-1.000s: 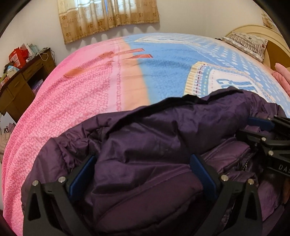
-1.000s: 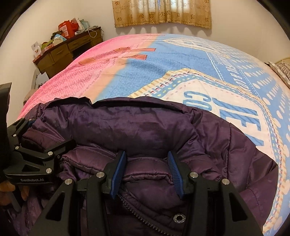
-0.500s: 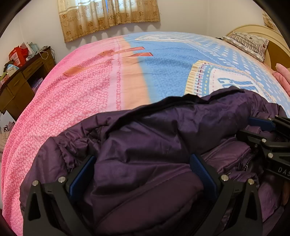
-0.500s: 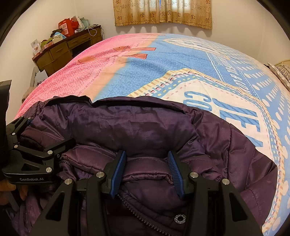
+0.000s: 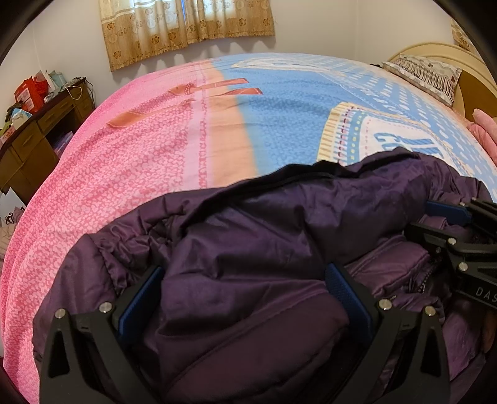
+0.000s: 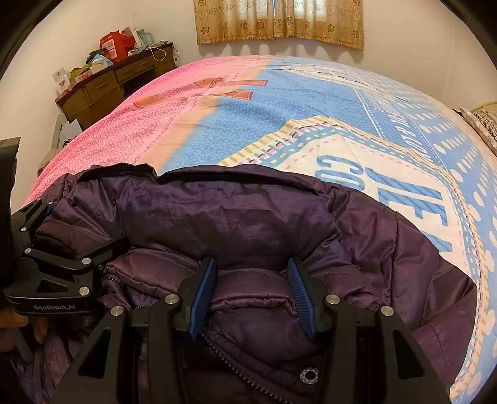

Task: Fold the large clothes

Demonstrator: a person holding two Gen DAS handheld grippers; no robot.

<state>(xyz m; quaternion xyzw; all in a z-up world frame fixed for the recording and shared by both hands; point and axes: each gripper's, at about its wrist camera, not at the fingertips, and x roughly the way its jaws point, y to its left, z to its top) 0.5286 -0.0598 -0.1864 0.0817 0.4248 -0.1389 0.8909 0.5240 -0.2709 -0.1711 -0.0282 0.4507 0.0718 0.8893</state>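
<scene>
Both tools sit at the near edge of a purple padded jacket (image 5: 264, 248) that lies on the bed (image 5: 186, 140). The left hand-held gripper (image 5: 245, 298) has its 2 blue-padded fingers (image 5: 139, 300) spread wide, a thick bulge of jacket fabric between them, though whether the pads press it cannot be told. The right hand-held gripper (image 6: 253, 295) stands narrower, its pads (image 6: 203, 293) against either side of a quilted fold beside the zipper (image 6: 230, 357), pinching it. In the left view the right tool enters at 3 o'clock; in the right view the left tool enters at 9 o'clock. Beyond the jacket the pink-and-blue bedspread runs toward 12 o'clock, where curtains (image 6: 279, 21) hang. At 10 o'clock stands a cluttered wooden table (image 6: 115, 80); a pillow (image 5: 425, 74) lies at 2 o'clock.
</scene>
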